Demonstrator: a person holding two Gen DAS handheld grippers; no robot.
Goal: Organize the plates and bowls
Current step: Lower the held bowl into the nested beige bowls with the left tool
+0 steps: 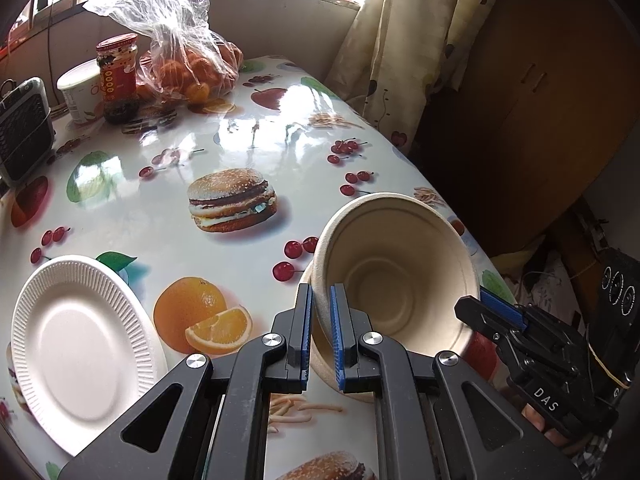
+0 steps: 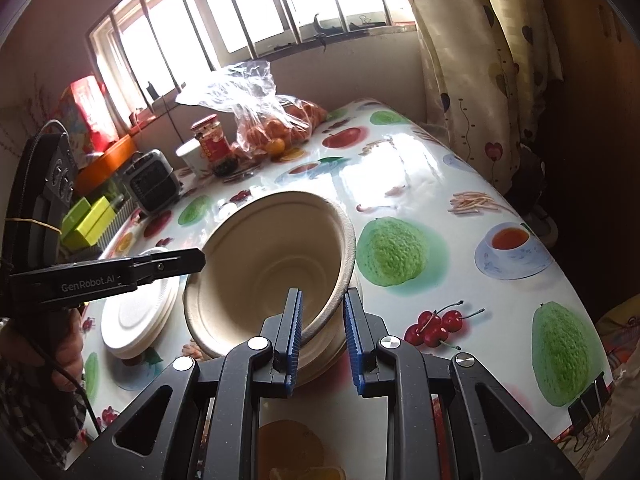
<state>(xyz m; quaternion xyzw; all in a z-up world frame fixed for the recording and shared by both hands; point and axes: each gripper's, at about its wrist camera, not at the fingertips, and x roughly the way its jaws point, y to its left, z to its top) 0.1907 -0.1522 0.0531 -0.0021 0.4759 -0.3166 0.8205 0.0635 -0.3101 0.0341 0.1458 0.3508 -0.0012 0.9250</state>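
Note:
A beige paper bowl (image 1: 392, 264) (image 2: 272, 264) is tilted over a second beige bowl (image 1: 322, 368) (image 2: 196, 320) on the fruit-print table (image 1: 240, 128). My left gripper (image 1: 321, 288) is shut on the upper bowl's near rim. On the opposite rim my right gripper (image 2: 323, 294) is shut too, one pad inside the wall and one outside. Each gripper also shows in the other's view: the right gripper (image 1: 466, 306) at the bowl's right edge, the left gripper (image 2: 200, 258) at its left edge. White ribbed paper plates (image 1: 84, 344) (image 2: 136, 320) lie stacked left of the bowls.
At the table's far end stand a plastic bag of oranges (image 1: 188, 68), a red-lidded jar (image 1: 118, 76), a white tub (image 1: 80, 92) and a small black heater (image 1: 24, 128). A curtain (image 1: 400, 48) hangs past the table's right edge, which drops off beside the bowls.

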